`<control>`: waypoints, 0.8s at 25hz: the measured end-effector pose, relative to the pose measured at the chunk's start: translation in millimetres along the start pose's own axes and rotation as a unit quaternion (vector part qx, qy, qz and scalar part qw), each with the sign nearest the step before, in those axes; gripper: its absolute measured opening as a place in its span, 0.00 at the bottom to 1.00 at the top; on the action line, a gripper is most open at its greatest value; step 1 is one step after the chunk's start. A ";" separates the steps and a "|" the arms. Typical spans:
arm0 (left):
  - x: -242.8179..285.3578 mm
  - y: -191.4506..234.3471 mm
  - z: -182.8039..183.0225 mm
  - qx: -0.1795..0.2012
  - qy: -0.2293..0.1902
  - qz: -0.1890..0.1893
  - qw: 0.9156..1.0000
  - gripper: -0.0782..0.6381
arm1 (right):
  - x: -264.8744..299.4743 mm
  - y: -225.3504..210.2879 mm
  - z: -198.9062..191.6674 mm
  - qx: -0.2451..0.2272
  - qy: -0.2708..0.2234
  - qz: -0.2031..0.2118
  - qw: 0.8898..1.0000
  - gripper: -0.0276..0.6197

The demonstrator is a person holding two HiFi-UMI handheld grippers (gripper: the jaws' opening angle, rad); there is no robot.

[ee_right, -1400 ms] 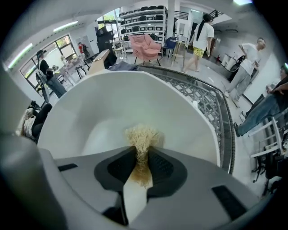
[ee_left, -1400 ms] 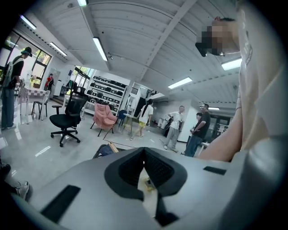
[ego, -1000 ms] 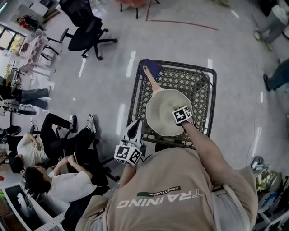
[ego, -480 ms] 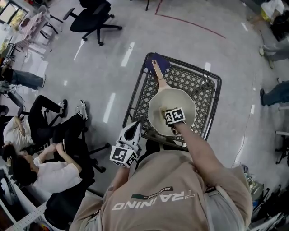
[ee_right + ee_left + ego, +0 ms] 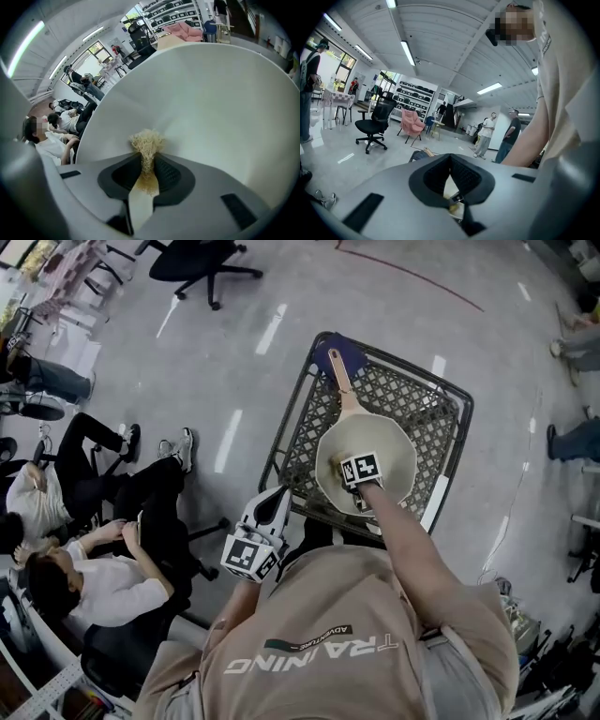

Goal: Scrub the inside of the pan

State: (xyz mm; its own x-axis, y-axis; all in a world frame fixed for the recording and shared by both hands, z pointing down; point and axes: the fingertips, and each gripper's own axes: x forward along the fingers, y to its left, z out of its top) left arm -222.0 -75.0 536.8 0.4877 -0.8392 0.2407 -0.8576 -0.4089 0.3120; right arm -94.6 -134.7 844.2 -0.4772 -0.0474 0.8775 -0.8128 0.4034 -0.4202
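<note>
Pale glossy floor (image 5: 234,362) spreads all round, with seated people (image 5: 84,587) off to my left, and the work sits on a black wire-mesh cart (image 5: 305,442).

My worry is the pan (image 5: 394,451) itself. It rests loose on the mesh, its wooden handle (image 5: 339,381) pointing away from me, and nothing pins it. A firm scrubbing stroke could, I judge, skate it across the wires or rock it on its rim. The left gripper (image 5: 450,161) could steady it but hangs off the cart's near-left corner, close to my body, jaws together on nothing.

The second risk is the grip. The right gripper (image 5: 147,157) is clamped on a thin wad of tan fibrous scrubber (image 5: 146,140), and only a small tuft stands proud of the pads. Press too hard and I think the jaw tips could scrape the pale lining, or the wad could work loose.

The pan's inner wall (image 5: 211,103) lies right in front of the right jaws, with the tuft at or against it.
</note>
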 end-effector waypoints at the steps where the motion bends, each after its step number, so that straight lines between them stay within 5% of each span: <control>1: 1.7 1.8 0.6 0.000 0.002 -0.001 1.000 0.13 | 2.1 0.8 -0.4 0.004 0.001 -0.002 1.000 0.19; 8: 11.2 2.3 6.0 0.005 0.002 -0.009 1.000 0.13 | 2.7 1.8 -13.0 0.026 0.019 -0.011 0.999 0.19; 14: 18.4 -6.6 6.5 0.008 -0.005 -0.019 1.000 0.13 | -5.4 -16.6 -31.3 -0.019 0.047 -0.060 0.997 0.19; 20: 12.6 -3.5 14.2 0.018 -0.018 -0.010 1.000 0.13 | -21.5 -51.1 -46.3 -0.007 0.062 -0.106 0.992 0.19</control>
State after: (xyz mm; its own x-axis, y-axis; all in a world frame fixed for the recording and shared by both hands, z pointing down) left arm -215.2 -89.3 525.7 0.4985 -0.8432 0.2014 -0.8537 -0.4372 0.2829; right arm -27.3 -112.0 857.6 -0.2496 -0.0200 0.9681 -0.8855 0.4094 -0.2199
